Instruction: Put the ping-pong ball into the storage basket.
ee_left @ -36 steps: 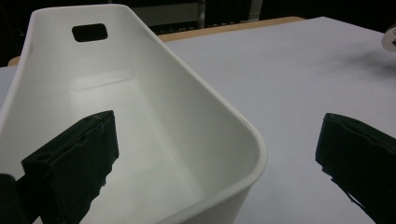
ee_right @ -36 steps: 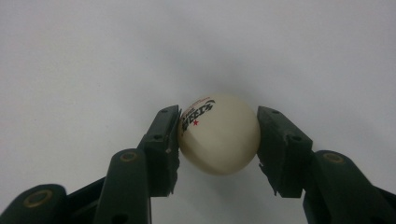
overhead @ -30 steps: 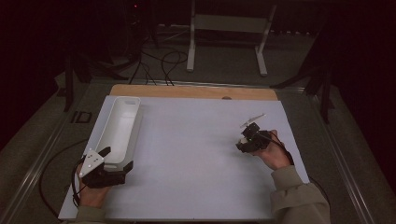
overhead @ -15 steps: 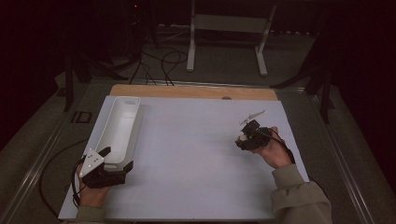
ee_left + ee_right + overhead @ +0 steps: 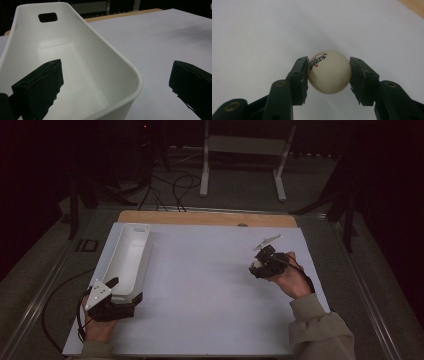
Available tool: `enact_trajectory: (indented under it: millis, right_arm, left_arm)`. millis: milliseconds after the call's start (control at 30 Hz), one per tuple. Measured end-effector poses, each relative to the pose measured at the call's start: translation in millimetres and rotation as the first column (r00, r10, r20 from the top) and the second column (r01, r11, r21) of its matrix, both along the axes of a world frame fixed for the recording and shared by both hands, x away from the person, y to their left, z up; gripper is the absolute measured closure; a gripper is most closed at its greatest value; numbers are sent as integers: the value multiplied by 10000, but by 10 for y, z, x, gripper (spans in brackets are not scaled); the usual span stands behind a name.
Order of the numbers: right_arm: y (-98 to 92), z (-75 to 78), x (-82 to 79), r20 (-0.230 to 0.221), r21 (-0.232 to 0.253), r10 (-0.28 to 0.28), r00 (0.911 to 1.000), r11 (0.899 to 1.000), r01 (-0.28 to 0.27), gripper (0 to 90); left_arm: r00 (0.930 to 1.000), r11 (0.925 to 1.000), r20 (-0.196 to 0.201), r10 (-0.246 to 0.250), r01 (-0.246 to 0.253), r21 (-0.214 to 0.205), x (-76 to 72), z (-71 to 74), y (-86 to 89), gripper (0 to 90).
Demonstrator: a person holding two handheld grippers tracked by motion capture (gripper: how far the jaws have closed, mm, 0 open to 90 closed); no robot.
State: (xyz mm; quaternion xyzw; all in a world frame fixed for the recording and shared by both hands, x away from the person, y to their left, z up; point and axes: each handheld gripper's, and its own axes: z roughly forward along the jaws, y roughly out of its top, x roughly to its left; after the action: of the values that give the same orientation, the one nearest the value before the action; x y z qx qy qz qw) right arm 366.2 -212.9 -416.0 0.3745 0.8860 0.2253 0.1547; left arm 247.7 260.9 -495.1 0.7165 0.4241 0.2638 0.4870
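A white table-tennis ball (image 5: pixel 329 72) with black lettering and a small red star sits between the two black jaws of my right gripper (image 5: pixel 328 75), which is shut on it above the white table sheet. In the high view that right gripper (image 5: pixel 263 262) hangs over the right part of the sheet, held by a hand in a grey sleeve. My left gripper (image 5: pixel 124 292) rests at the near end of a long white bin (image 5: pixel 127 257). Its jaws stand wide open, one inside the bin (image 5: pixel 82 62) and one outside over the sheet; the bin looks empty.
A white sheet (image 5: pixel 200 285) covers the table, with a wooden strip (image 5: pixel 205 218) along its far edge. Beyond the table stand a white metal frame (image 5: pixel 245 150) and loose cables (image 5: pixel 170 190) on the dark floor.
The right gripper has risen a little with the ball in its jaws. The left gripper and the bin have stayed where they were.
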Motion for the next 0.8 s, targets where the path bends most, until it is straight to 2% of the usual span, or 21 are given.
enact_trajectory:
  millis: [233, 800]
  right_arm:
    - [61, 79, -2, 70, 174, 153, 9999, 9997, -154, 507]
    - [191, 159, 13, 219, 52, 411, 9989, 9991, -412, 507]
  left_arm:
    - [10000, 10000, 3, -4, 4, -3, 0, 0, 0, 0]
    - [10000, 10000, 11, -30, 30, 14, 0, -1, 0, 0]
